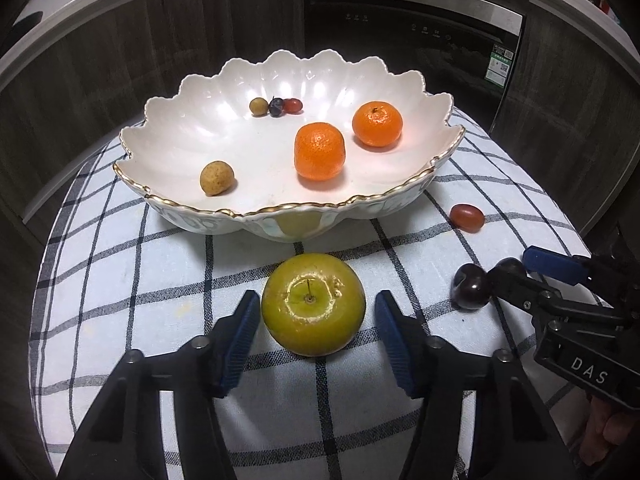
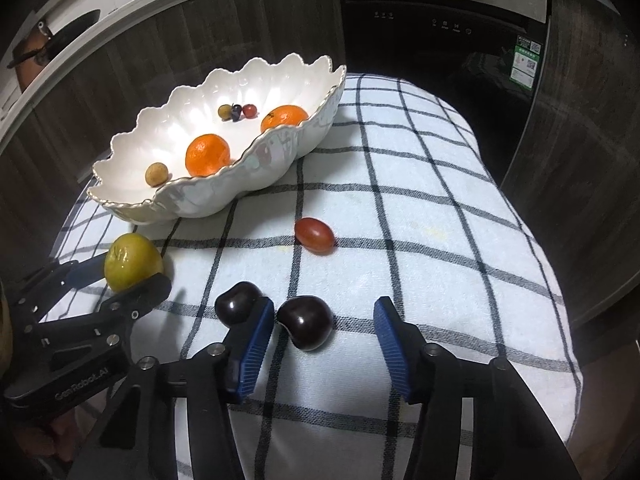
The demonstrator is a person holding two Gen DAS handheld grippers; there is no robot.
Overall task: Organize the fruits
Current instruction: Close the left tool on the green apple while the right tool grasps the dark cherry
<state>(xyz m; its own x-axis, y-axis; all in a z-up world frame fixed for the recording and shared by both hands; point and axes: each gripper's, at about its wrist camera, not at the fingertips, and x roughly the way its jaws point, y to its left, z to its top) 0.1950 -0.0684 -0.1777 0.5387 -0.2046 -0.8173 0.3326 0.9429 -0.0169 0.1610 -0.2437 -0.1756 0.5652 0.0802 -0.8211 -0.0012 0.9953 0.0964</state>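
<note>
Straddling round yellow-green apple (image 1: 313,304), left gripper (image 1: 316,334) spread, untouching; right gripper (image 2: 324,340) spread around dark glossy cherry (image 2: 306,322). Centering pads before squeezing.

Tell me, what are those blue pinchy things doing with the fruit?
A person is tidying fruit into the white scalloped bowl with a gripper in each hand. The left gripper sits around the green apple on the checked cloth, pads not yet touching it. The right gripper is around one dark cherry; the other cherry lies just outside it. Two oranges and some small fruits are already in the bowl. A red grape tomato waits on the cloth.
</note>
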